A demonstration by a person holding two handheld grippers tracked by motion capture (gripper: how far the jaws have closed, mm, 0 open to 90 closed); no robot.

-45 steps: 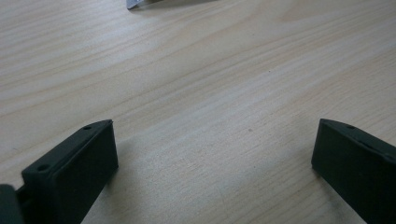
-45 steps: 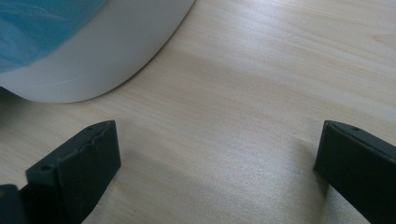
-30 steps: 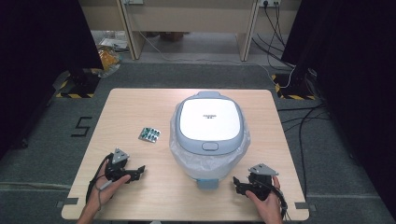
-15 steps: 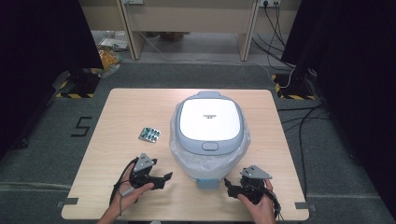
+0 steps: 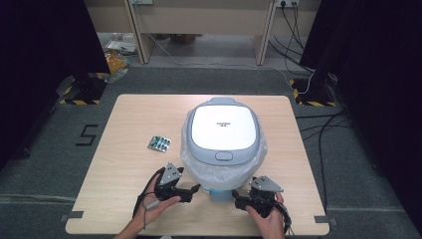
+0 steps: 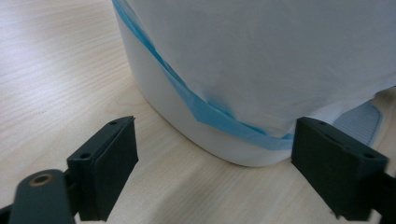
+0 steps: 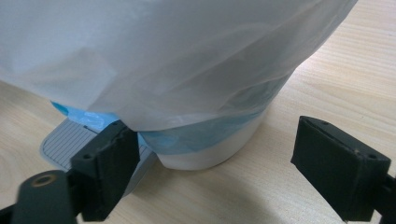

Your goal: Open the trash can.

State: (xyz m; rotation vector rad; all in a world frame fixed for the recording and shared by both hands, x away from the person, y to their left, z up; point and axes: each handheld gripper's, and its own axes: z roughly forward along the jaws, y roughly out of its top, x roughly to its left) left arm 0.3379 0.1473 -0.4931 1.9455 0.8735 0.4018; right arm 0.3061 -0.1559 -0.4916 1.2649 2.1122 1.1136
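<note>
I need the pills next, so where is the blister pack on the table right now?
In the high view, the blister pack lies flat on the table's left half, just left of the pedal bin.

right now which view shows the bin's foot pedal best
The right gripper view: the ribbed pedal lies close, beside the bin. The left gripper view catches one corner; the high view a small sliver.

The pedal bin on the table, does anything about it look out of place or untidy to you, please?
Yes: the white liner bag hangs loose and crumpled outside the pedal bin, draping low over the blue band near its base and partly over the foot pedal. Separately, a blister pack of pills lies loose on the table.
</note>
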